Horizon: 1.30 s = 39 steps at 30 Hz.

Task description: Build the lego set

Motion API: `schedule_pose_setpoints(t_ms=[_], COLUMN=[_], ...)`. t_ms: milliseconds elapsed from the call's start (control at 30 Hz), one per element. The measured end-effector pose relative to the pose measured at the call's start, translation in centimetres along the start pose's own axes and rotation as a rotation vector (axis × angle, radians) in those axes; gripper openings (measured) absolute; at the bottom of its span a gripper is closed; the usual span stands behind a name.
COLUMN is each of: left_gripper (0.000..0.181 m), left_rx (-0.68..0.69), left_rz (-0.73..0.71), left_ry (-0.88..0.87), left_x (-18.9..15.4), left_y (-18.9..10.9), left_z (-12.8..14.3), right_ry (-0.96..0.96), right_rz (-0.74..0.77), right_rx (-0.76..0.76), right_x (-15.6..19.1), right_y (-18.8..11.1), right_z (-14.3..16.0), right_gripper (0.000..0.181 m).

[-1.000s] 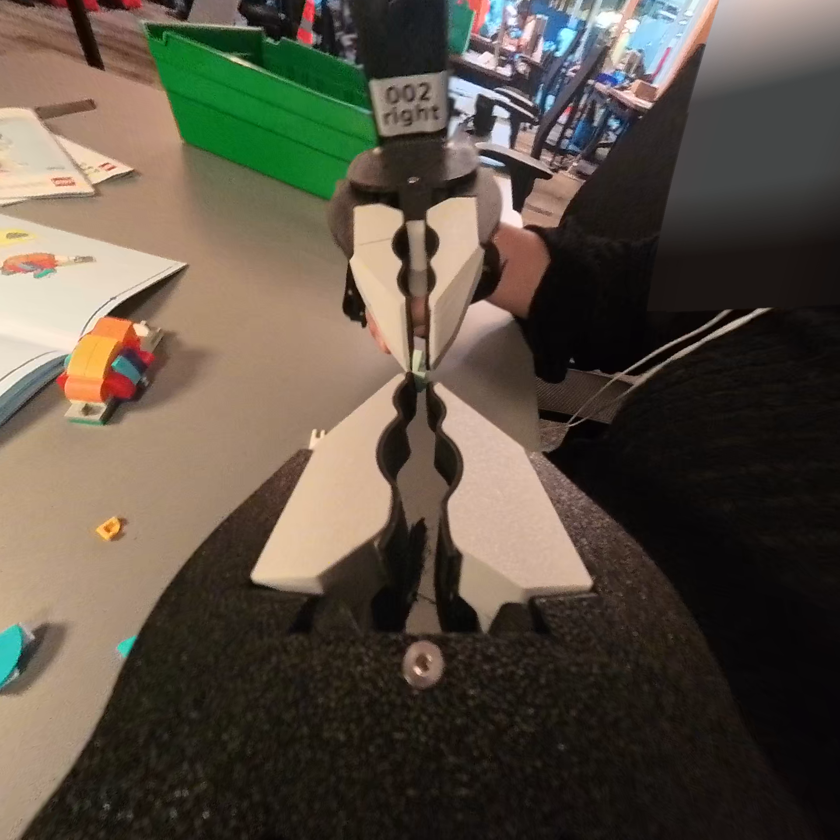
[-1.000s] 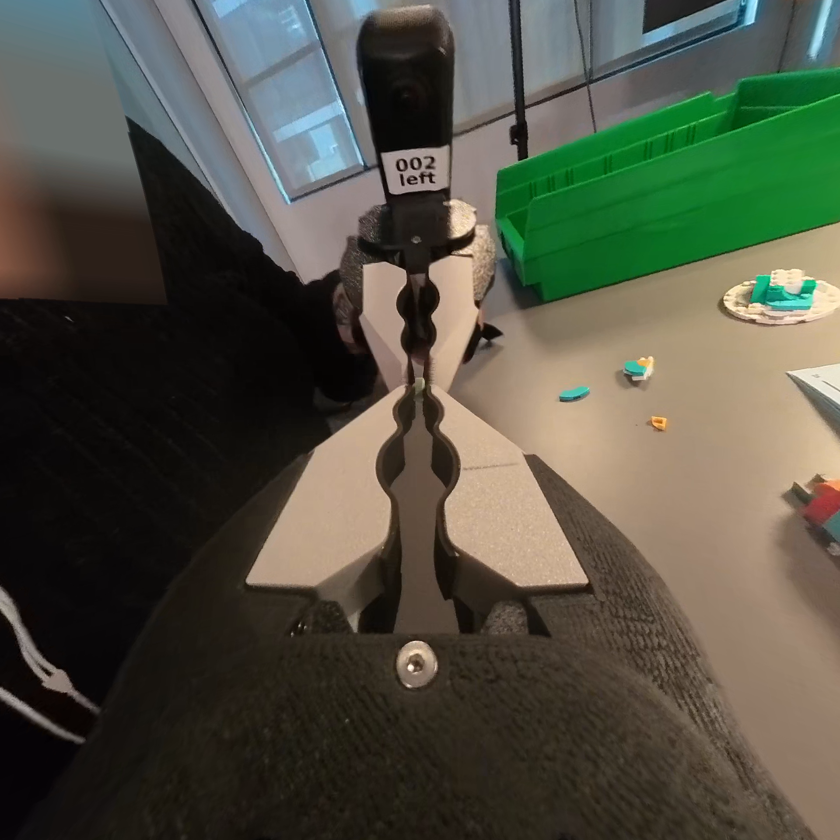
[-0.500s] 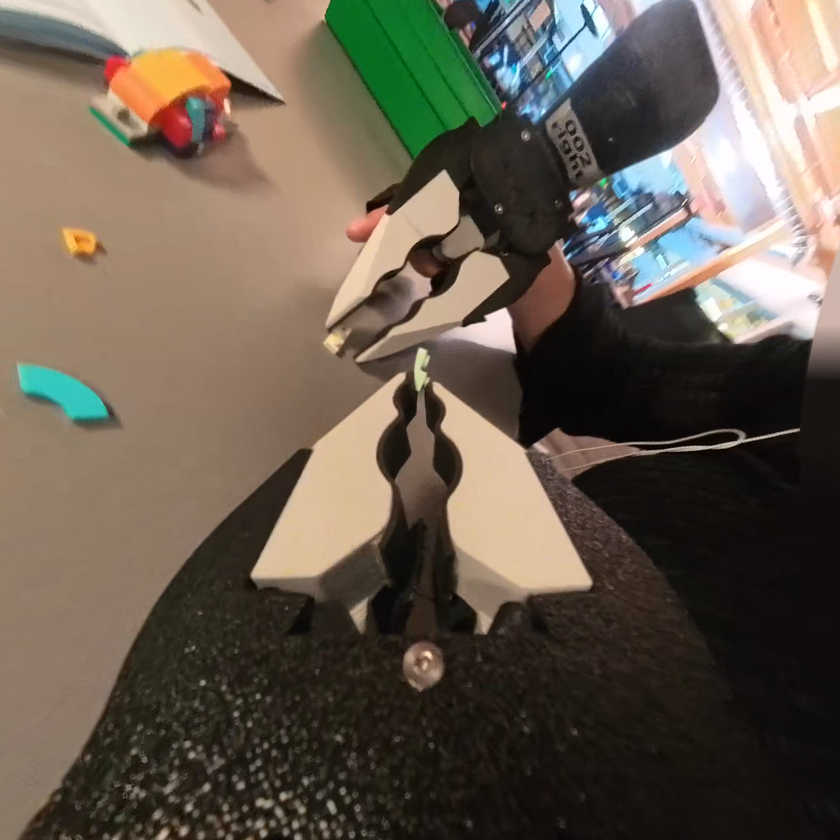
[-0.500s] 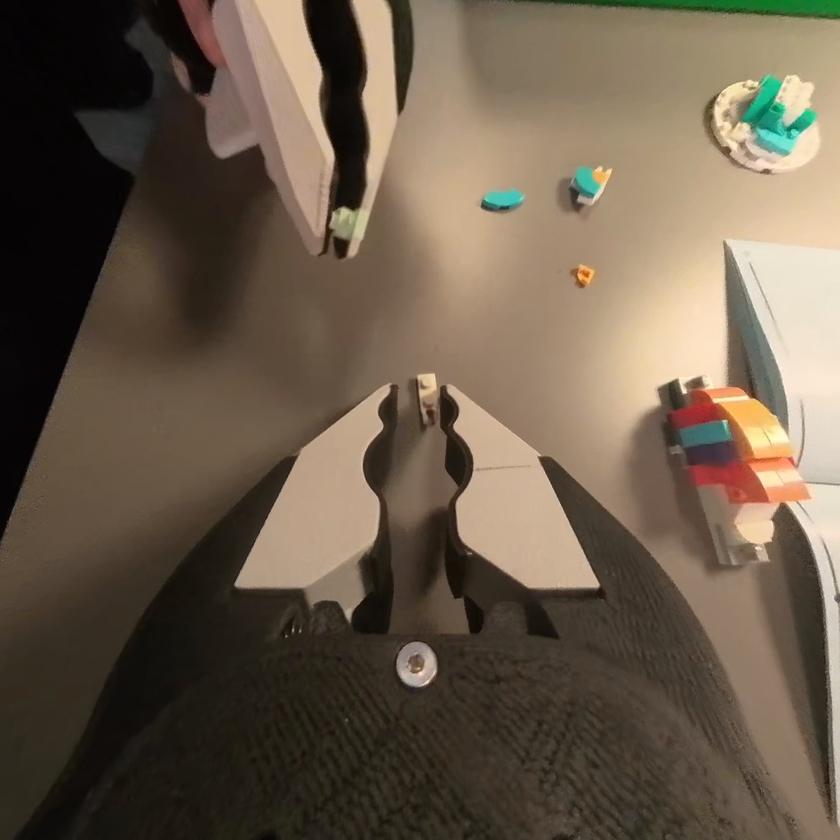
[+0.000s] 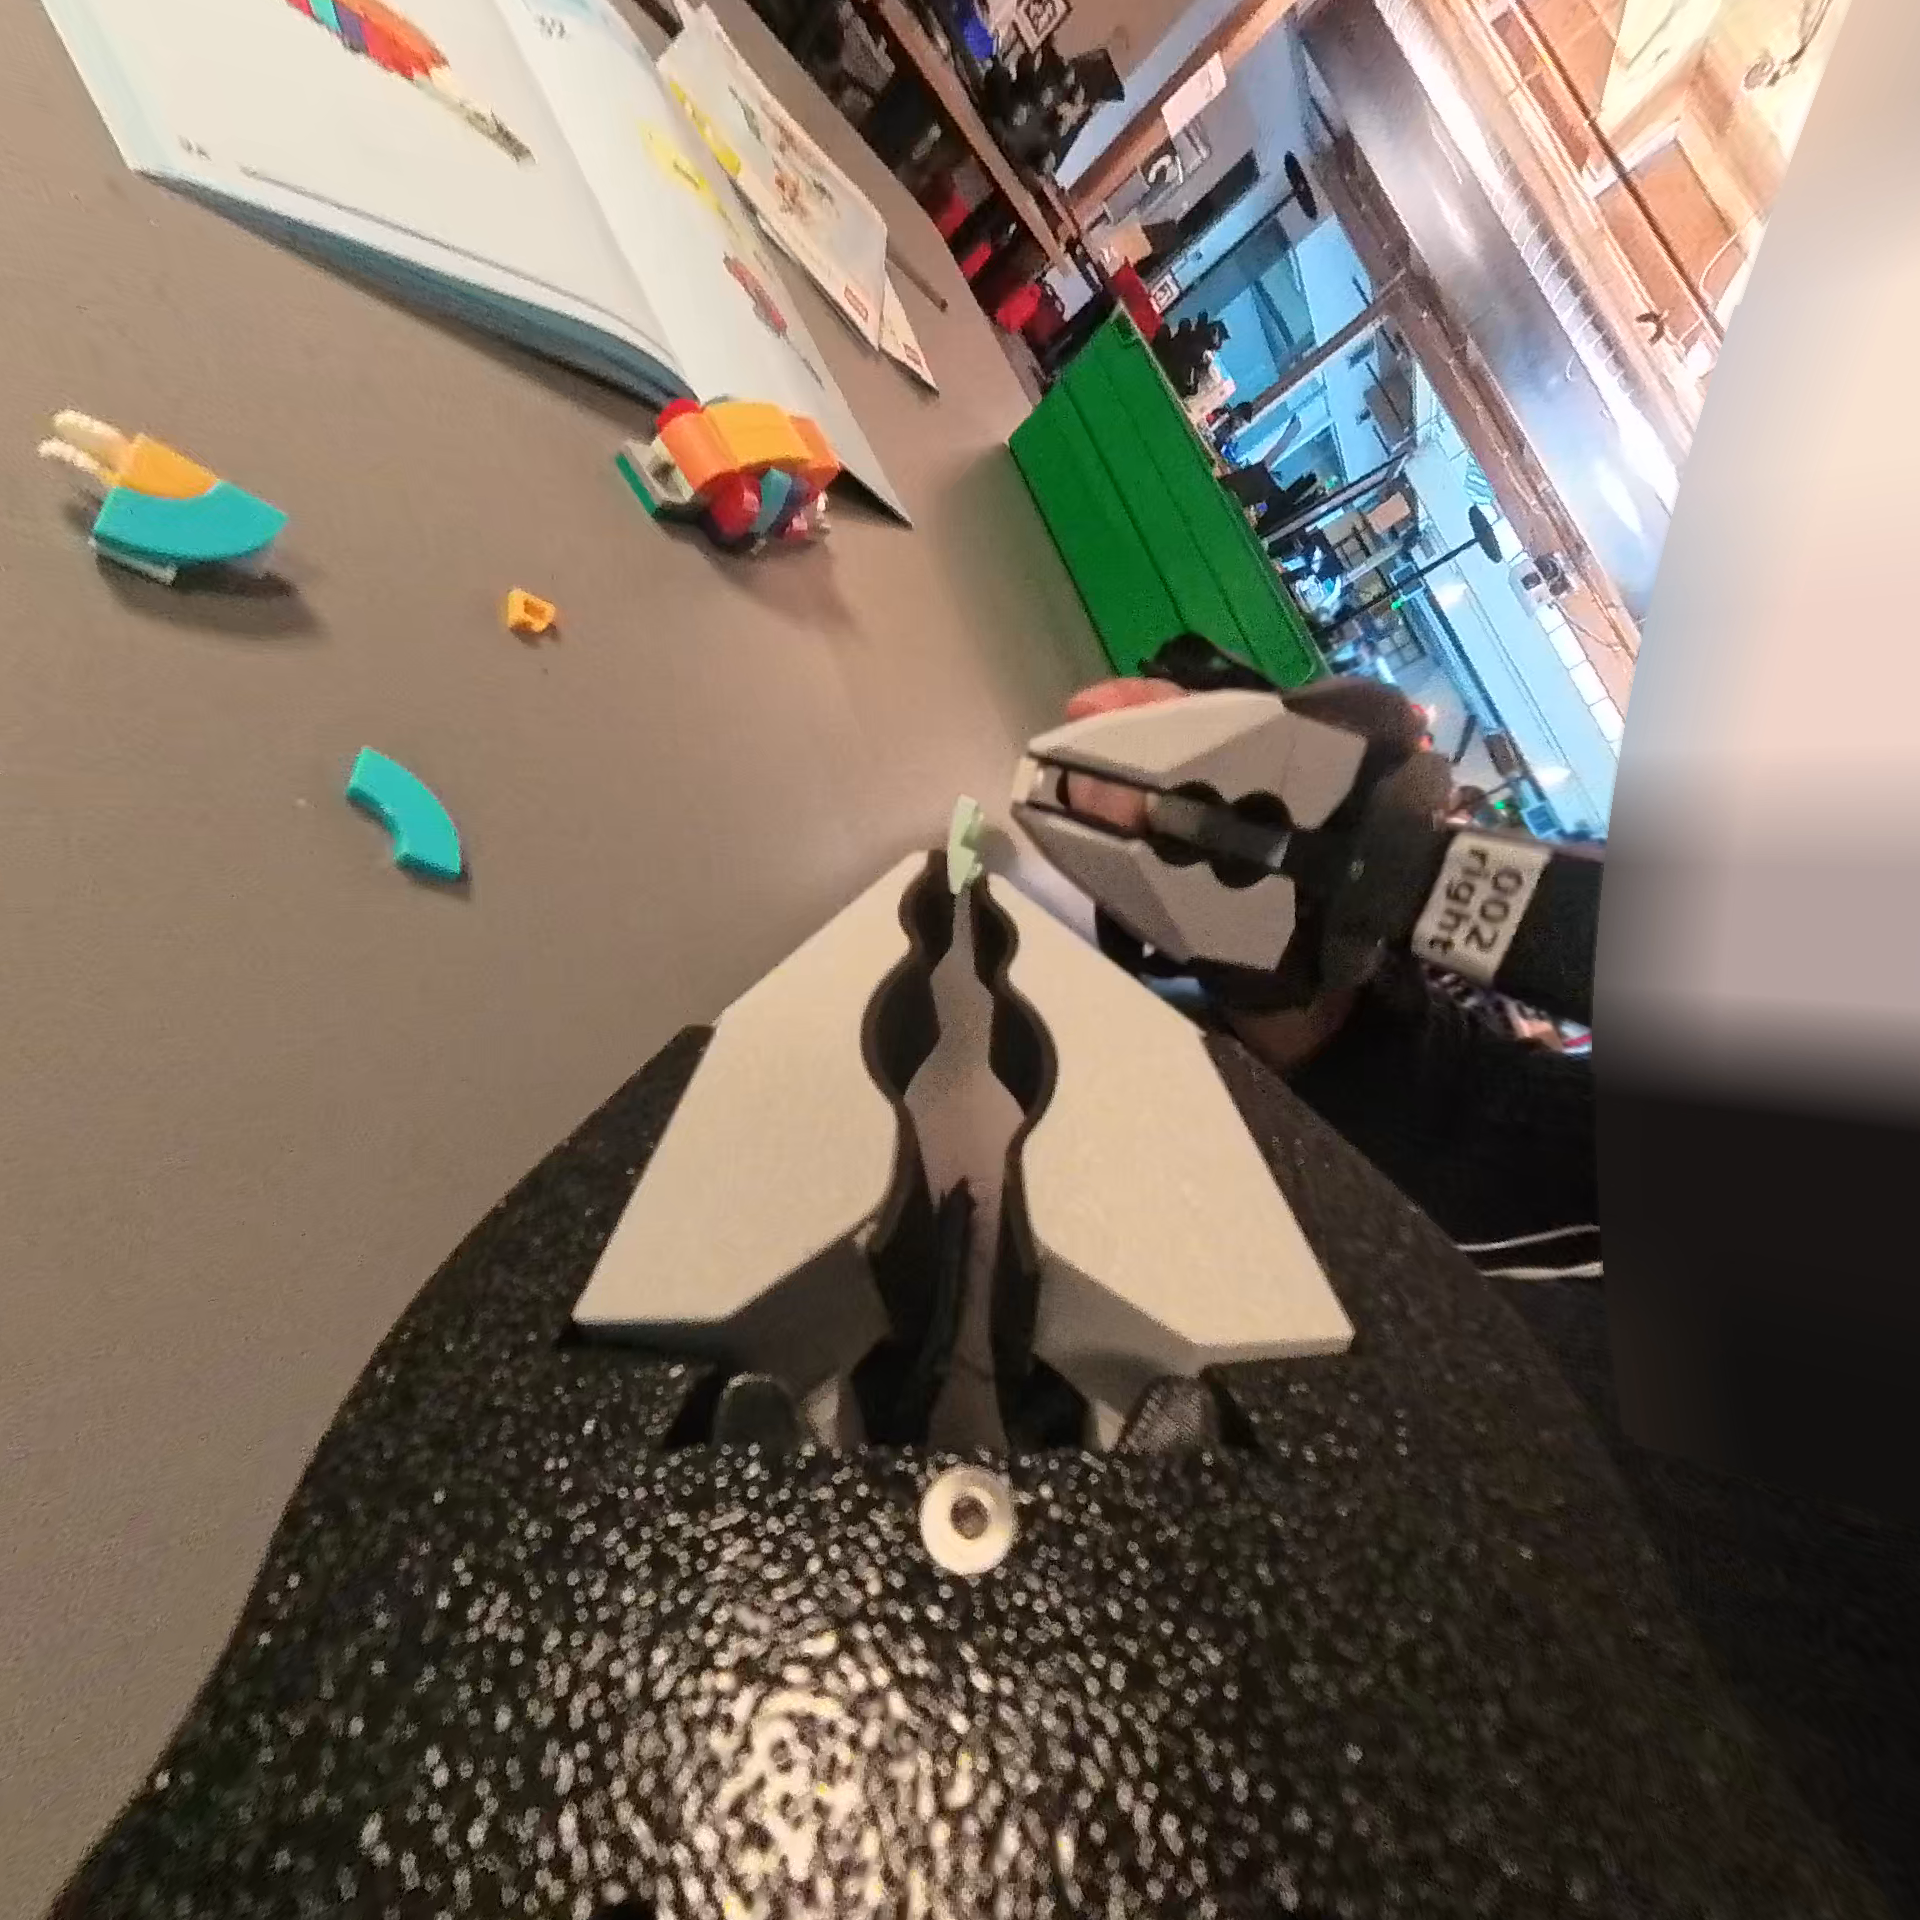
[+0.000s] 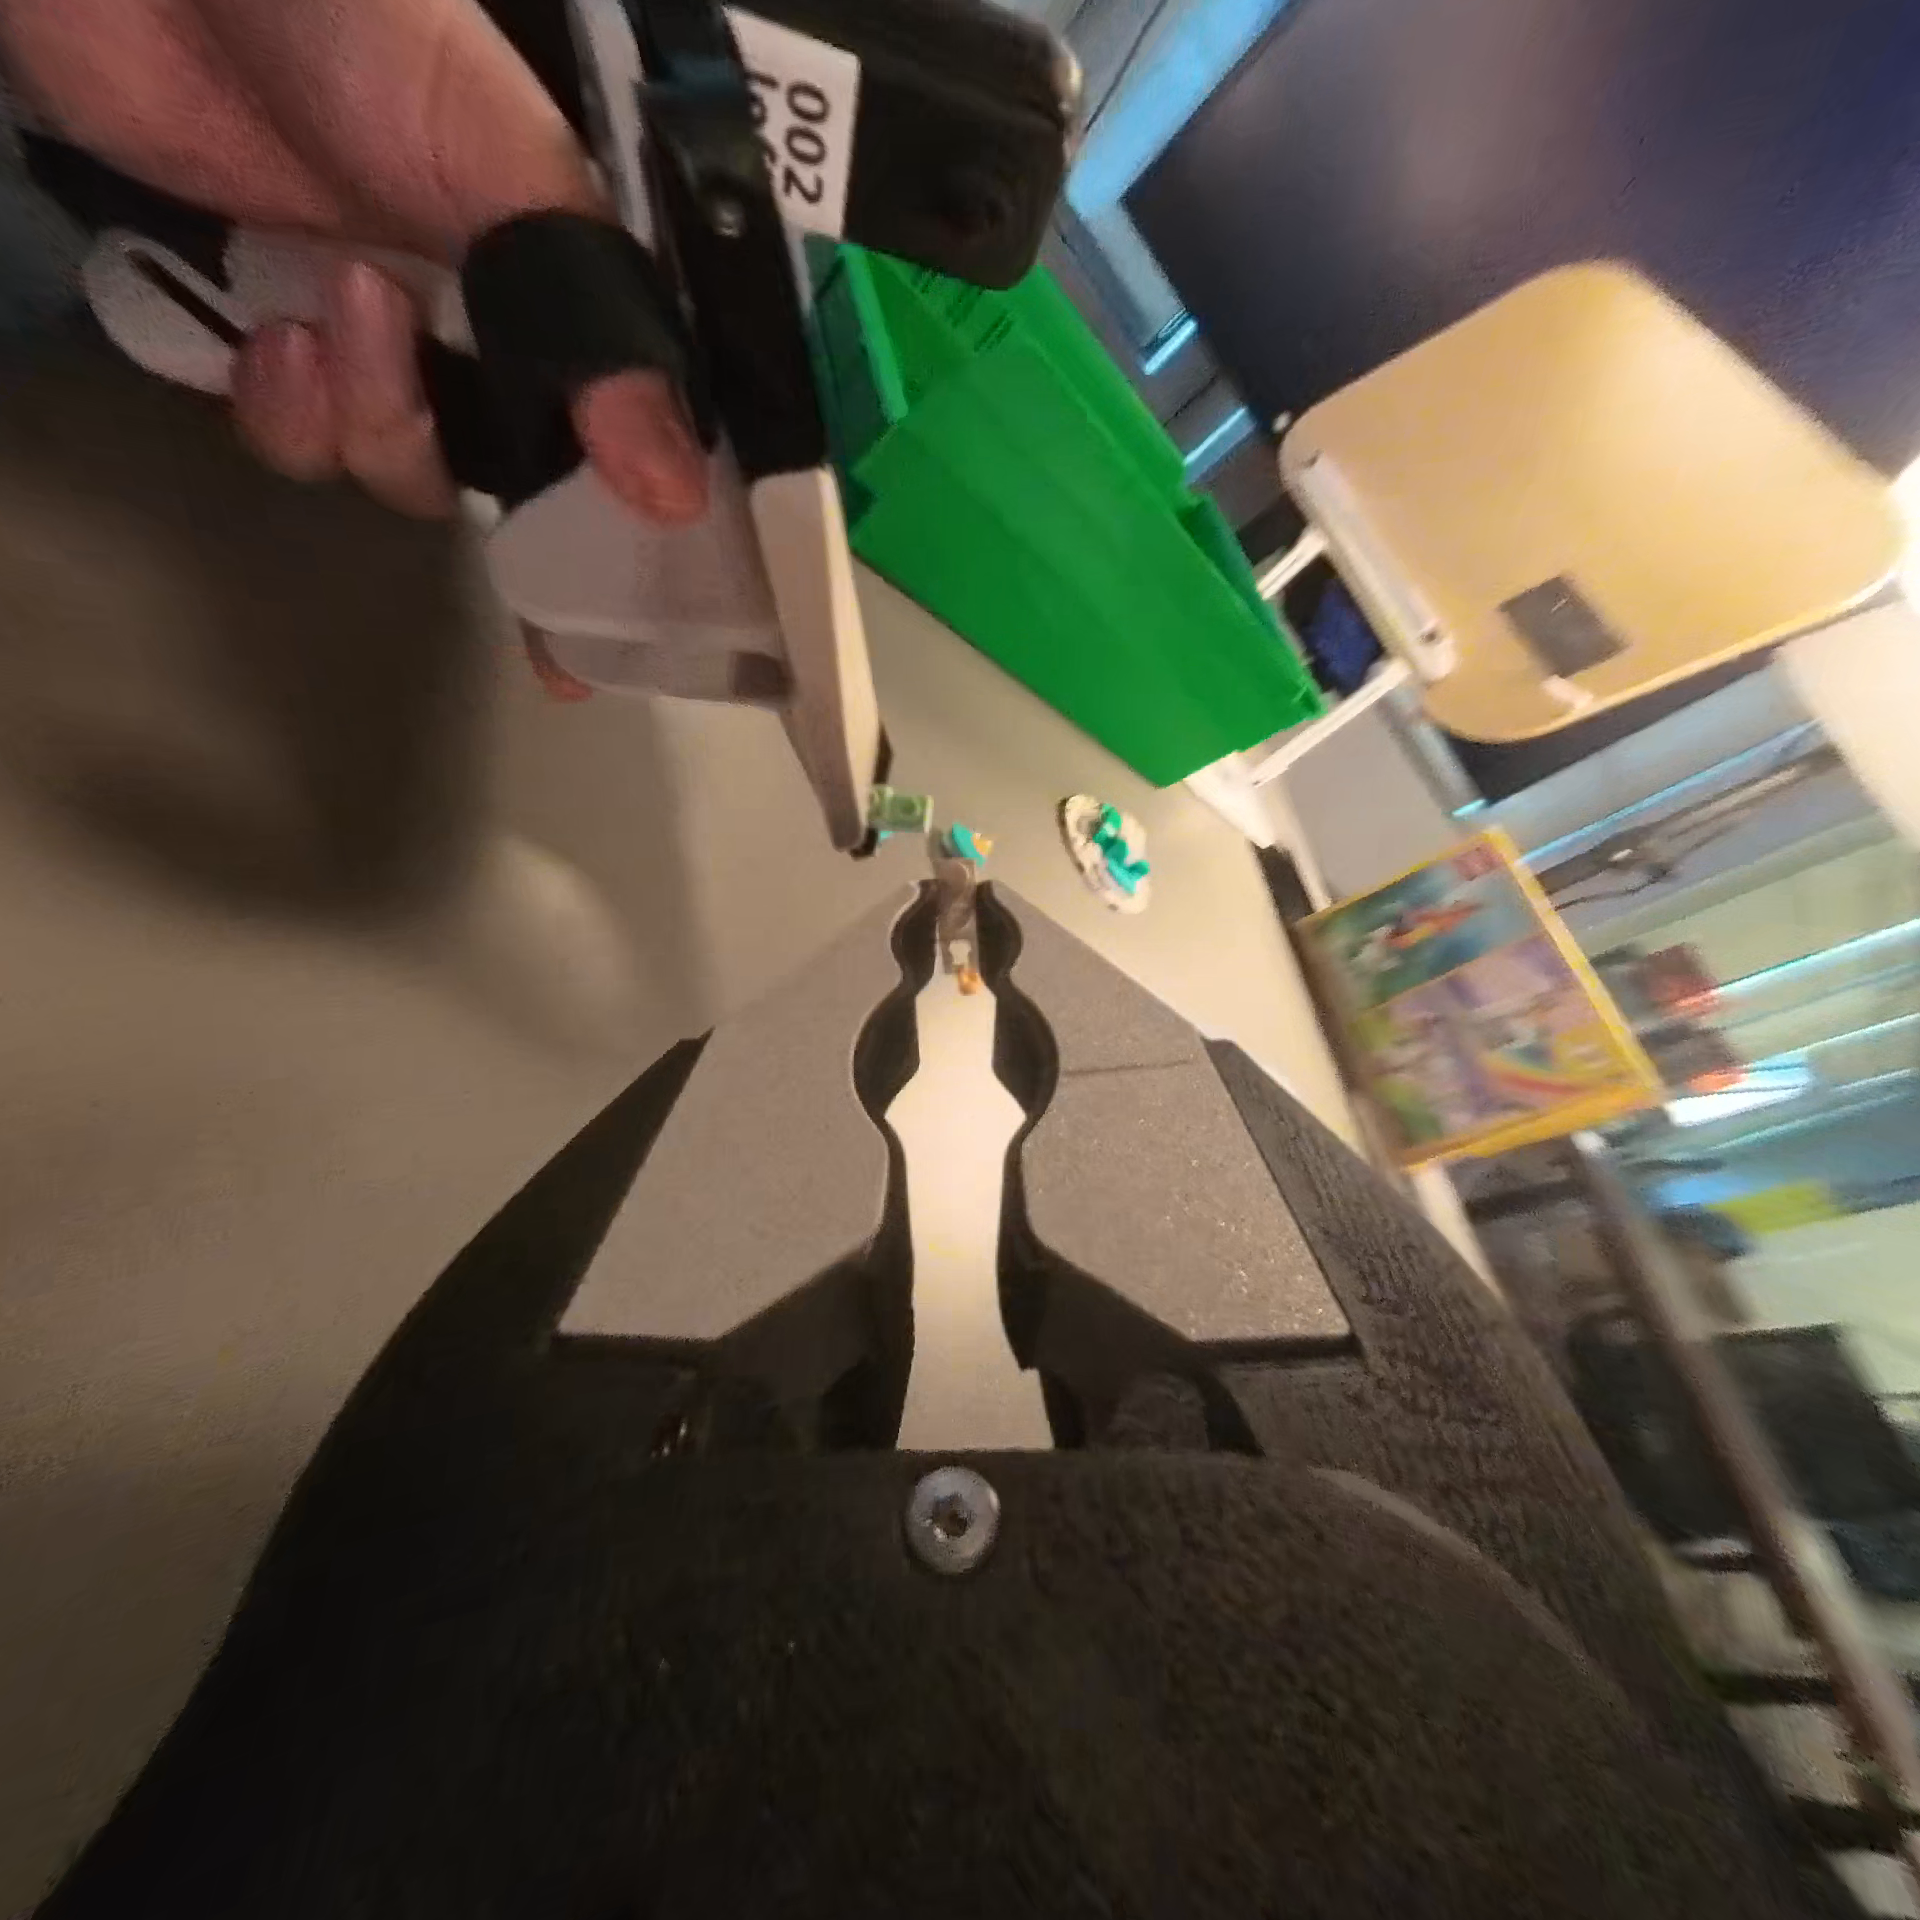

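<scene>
The grey table (image 5: 312, 1039) carried loose pieces: a teal curved piece (image 5: 405, 816), a small orange piece (image 5: 530, 610), a teal-and-orange bit (image 5: 177, 509), and a red-orange-yellow build (image 5: 743, 473) just beside an open booklet (image 5: 468, 177). A green bin (image 5: 1153, 540) stood farther back, near the table's edge. Beyond it the room showed shelves and blue-lit windows, blurred. In the right wrist view a round white-and-teal build (image 6: 1107, 836) lay on the table past the bin (image 6: 1039, 551); a colourful box (image 6: 1475, 997) and a pale yellow tabletop (image 6: 1590, 499) stood off to the side.

The left tongs (image 5: 964, 883) were clamped on a pale green piece (image 5: 964, 842), held above the table. The right tongs (image 6: 954, 914) were closed on a small grey piece (image 6: 954, 925), its tip poking out between the jaws. The two tongs' tips sat near each other but apart, the green piece (image 6: 899, 808) just beside the right tongs' tip. A hand (image 6: 343, 260) gripped the left tongs' handle.
</scene>
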<state>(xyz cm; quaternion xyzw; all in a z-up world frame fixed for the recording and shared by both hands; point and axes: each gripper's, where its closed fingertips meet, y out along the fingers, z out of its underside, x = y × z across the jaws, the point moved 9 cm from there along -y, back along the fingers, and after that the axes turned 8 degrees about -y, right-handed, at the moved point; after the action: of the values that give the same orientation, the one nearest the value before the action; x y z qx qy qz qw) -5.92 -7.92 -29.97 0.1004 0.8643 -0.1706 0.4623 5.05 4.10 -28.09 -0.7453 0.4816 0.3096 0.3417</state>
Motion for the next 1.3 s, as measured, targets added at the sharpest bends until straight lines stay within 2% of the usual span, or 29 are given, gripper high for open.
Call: schedule_pose_setpoints(t_ms=[167, 333, 467, 967, 1133, 1300], left_gripper=[0.002, 0.002, 0.002, 0.002, 0.002, 0.002], left_rx=[-0.024, -0.032, -0.022, -0.065, -0.073, -0.065], left_rz=[-0.025, -0.046, -0.051, -0.035, -0.105, -0.238], left_ry=[0.08, 0.175, 0.256, 0.299, 0.427, 0.575], left_x=[-0.6, -1.1, -1.5, -1.8, -2.2, -2.3], left_y=[0.6, 0.7, 0.9, 0.6, 0.7, 1.0], left_z=[0.1, 0.3, 0.4, 0.2, 0.2, 0.1], right_ry=[-0.222, -0.275, -0.272, -0.169, -0.17, -0.219], right_rz=[0.142, 0.179, 0.206, 0.217, 0.224, 0.255], right_rx=[0.013, 0.014, -0.001, -0.024, -0.012, 0.105], right_x=[1.5, 1.8, 1.8, 1.5, 1.4, 1.9], right_y=[0.5, 0.5, 0.3, 0.1, 0.1, 0.8], right_z=[-0.6, -0.9, -1.2, -1.0, -1.0, -1.4], right_gripper=[0.006, 0.006, 0.006, 0.006, 0.006, 0.006])
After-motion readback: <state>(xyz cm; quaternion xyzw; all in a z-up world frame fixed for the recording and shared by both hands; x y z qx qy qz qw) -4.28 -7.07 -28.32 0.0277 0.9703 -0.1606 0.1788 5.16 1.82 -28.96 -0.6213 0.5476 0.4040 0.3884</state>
